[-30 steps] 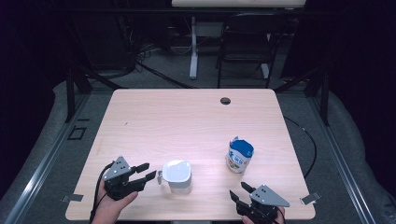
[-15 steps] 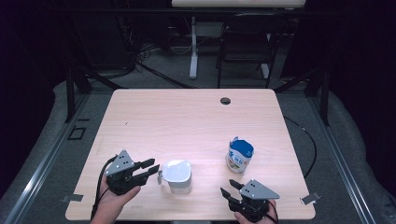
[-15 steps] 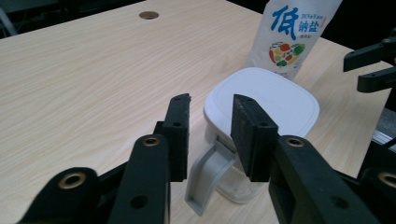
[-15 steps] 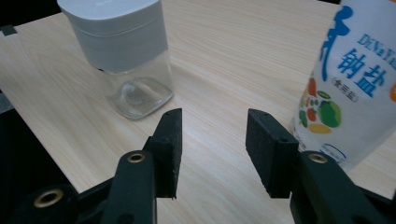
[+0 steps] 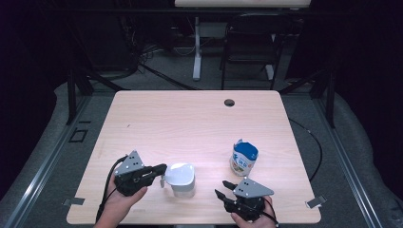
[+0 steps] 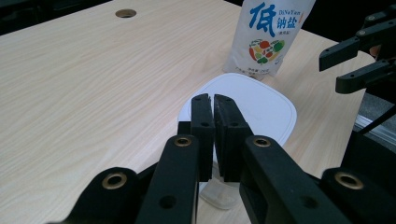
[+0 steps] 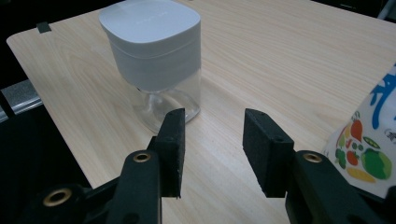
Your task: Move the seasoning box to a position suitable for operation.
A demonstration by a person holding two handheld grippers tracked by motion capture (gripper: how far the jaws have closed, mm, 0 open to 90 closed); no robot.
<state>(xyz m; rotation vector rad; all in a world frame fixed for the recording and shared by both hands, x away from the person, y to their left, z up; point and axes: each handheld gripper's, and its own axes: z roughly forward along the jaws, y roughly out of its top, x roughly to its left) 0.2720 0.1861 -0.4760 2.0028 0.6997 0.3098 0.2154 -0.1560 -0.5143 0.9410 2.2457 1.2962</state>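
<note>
The table [image 5: 190, 123] has a pale wood-grain laminate top with rounded corners and a small round dark grommet hole [image 5: 229, 102] near its far edge.

A container [image 5: 180, 179] stands upright near the near edge, left of centre. Its lid [image 7: 149, 25] is matte white plastic, square with rounded corners. Below the lid a white band gives way to a clear, glossy lower body [image 7: 163, 107]. Its long axis is vertical. A small translucent tab [image 6: 217, 193] projects from its left side at lid level.

A pouch [image 5: 244, 159] stands upright to the right of the container, well apart from it. It is a soft white bag with a blue top, blue printed characters and a round multicoloured vegetable graphic [image 6: 265, 50]. Its long axis is vertical and its printed face is towards the near side.

The left gripper [image 5: 159, 172], black with a grey three-cornered plate, is held by a hand [image 5: 121, 199] and points right at the container. Its jaws are together, a thin slit between them, tips over the lid edge above the tab. Whether they pinch the tab cannot be told.

The right gripper [image 5: 222, 188] lies at the near edge, right of the container, pointing left and far. Its jaws are apart with bare table between them; the pads [image 7: 173, 140] are matte black blocks.
</note>
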